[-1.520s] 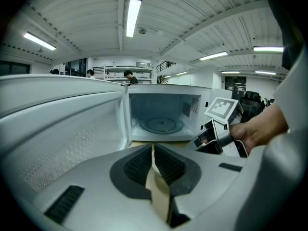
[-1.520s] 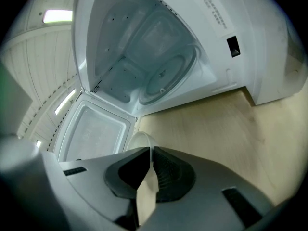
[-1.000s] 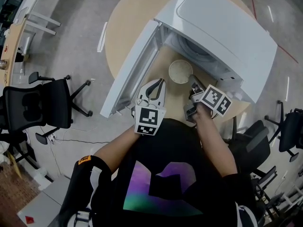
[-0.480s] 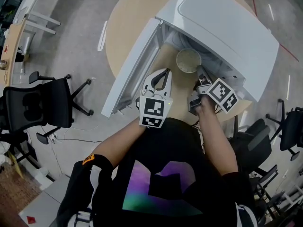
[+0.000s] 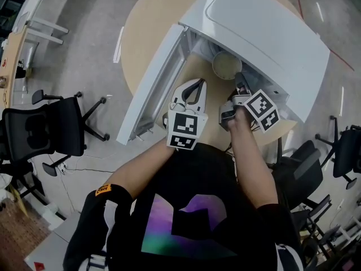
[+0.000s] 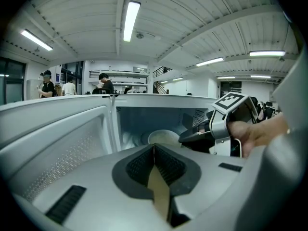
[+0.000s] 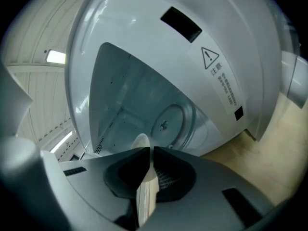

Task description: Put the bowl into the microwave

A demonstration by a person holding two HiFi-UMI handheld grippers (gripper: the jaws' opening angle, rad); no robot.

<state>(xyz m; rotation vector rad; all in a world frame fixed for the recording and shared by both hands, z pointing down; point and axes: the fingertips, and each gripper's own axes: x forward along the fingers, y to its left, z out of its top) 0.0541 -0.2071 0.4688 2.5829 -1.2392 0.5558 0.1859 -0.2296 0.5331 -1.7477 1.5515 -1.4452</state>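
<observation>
The white microwave (image 5: 265, 33) stands on the round wooden table (image 5: 149, 27) with its door (image 5: 152, 89) swung open to the left. My right gripper (image 5: 239, 79) is shut on the rim of the pale bowl (image 5: 227, 65) and holds it at the mouth of the cavity. In the right gripper view the bowl's rim (image 7: 141, 141) shows between the jaws, with the glass turntable (image 7: 166, 124) beyond. My left gripper (image 5: 197, 83) is shut and empty, over the table beside the door. In the left gripper view the bowl (image 6: 163, 137) is just inside the opening.
A black office chair (image 5: 48, 131) stands on the floor to the left, and others (image 5: 338, 151) to the right. Desks (image 5: 34, 21) line the far left. In the left gripper view several people (image 6: 103, 83) stand far behind the microwave.
My right gripper has carried the bowl from above the table in front of the microwave up to the cavity's mouth. The left gripper has drifted slightly forward and right.
</observation>
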